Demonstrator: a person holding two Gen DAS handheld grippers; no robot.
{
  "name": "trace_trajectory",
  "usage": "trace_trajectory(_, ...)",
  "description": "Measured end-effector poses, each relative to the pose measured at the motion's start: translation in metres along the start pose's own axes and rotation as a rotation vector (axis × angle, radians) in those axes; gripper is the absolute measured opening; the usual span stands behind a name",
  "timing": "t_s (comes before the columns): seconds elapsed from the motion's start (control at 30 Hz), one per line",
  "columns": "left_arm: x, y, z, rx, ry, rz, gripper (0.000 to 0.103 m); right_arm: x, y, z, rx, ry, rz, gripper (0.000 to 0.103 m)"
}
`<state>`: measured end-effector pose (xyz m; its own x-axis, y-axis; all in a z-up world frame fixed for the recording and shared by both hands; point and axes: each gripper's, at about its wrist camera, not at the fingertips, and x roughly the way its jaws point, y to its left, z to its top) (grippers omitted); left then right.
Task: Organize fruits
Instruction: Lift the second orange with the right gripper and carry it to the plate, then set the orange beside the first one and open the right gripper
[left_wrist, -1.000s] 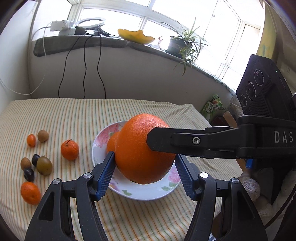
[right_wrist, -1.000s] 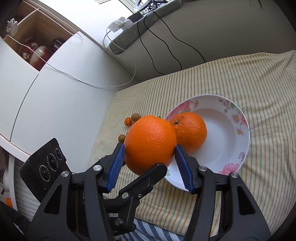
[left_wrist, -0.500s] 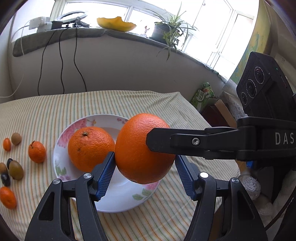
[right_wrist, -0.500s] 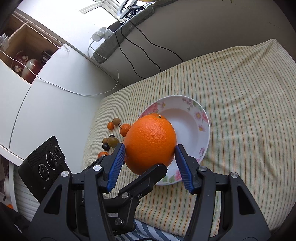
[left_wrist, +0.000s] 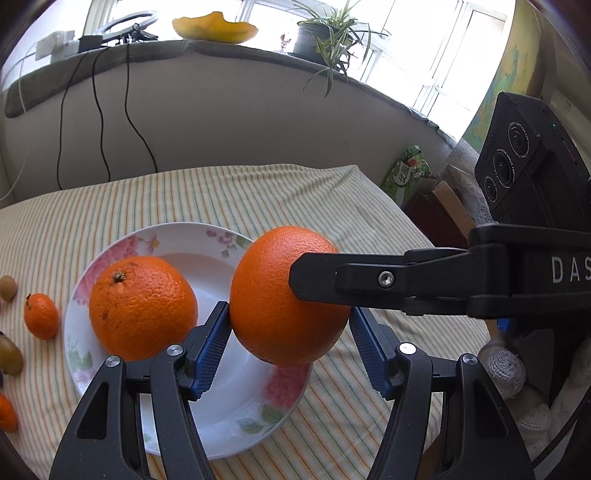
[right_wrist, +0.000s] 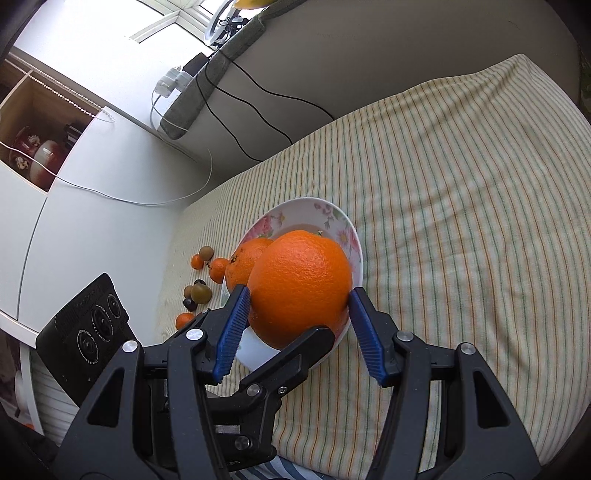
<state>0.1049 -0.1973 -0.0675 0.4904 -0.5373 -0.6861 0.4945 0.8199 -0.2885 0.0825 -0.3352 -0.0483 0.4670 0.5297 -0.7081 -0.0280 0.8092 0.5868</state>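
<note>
Both grippers are on one fruit here: the large orange (left_wrist: 288, 295) hangs in the air above the right side of the floral plate (left_wrist: 155, 240), and it is pinched from two directions at once. In the left wrist view the left gripper (left_wrist: 290, 325) has its blue pads (left_wrist: 210, 347) against the orange's flanks, left pad pressed in plainly, right pad tucked at the fruit's lower edge, so it is clamped on the fruit. A black finger of the right gripper (left_wrist: 317, 275) comes in from the right and presses into the orange's side. Switch to the right wrist view and the same story: the right gripper (right_wrist: 299, 306) closes its blue pads (right_wrist: 232, 328) on the large orange (right_wrist: 301, 280), while a finger of the left gripper (right_wrist: 295, 350) pushes up under it from below. The floral plate (right_wrist: 343, 225) sits on the striped cloth (right_wrist: 461, 221), and a second orange (left_wrist: 142, 306) rests inside it on the left half, stem end up, just beside the held one but not clearly touching. Left of the plate, on the cloth, lie small fruits: a mandarin (left_wrist: 41, 315) close to the rim, a brownish round one (left_wrist: 8, 288) behind it, and more small orange, green and dark pieces (right_wrist: 199, 293) clustered nearby.
</note>
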Motion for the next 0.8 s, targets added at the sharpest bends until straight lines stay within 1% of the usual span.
trace_trajectory(0.1, 0.005, 0.001, -0.001, -0.001, 0.011, 0.014, 0.065, 0.003, -0.005, 0.003, 0.006, 0.004, 0.0, 0.059)
trace_trajectory(0.23, 0.005, 0.004, 0.0, -0.004, 0.01, 0.031, 0.065, 0.0, -0.009, 0.008, 0.015, -0.02, 0.018, 0.059)
trace_trajectory(0.33, 0.004, 0.008, -0.001, -0.018, 0.01, 0.037, 0.065, -0.003, -0.007, 0.011, 0.004, -0.039, 0.002, 0.059)
trace_trajectory(0.4, 0.002, 0.009, 0.0, -0.025, -0.01, 0.036, 0.065, -0.004, -0.006, 0.011, -0.003, -0.047, -0.003, 0.059)
trace_trajectory(0.6, -0.014, 0.007, 0.005, 0.005, -0.054, 0.05, 0.064, -0.005, -0.008, 0.012, 0.01, -0.058, 0.001, 0.059)
trace_trajectory(0.67, -0.018, 0.008, 0.004, 0.002, -0.055, 0.033, 0.064, -0.004, -0.008, 0.012, 0.01, -0.059, 0.0, 0.059)
trace_trajectory(0.8, -0.024, 0.005, 0.002, 0.018, -0.062, 0.032, 0.064, -0.005, -0.007, 0.01, 0.009, -0.066, -0.001, 0.059)
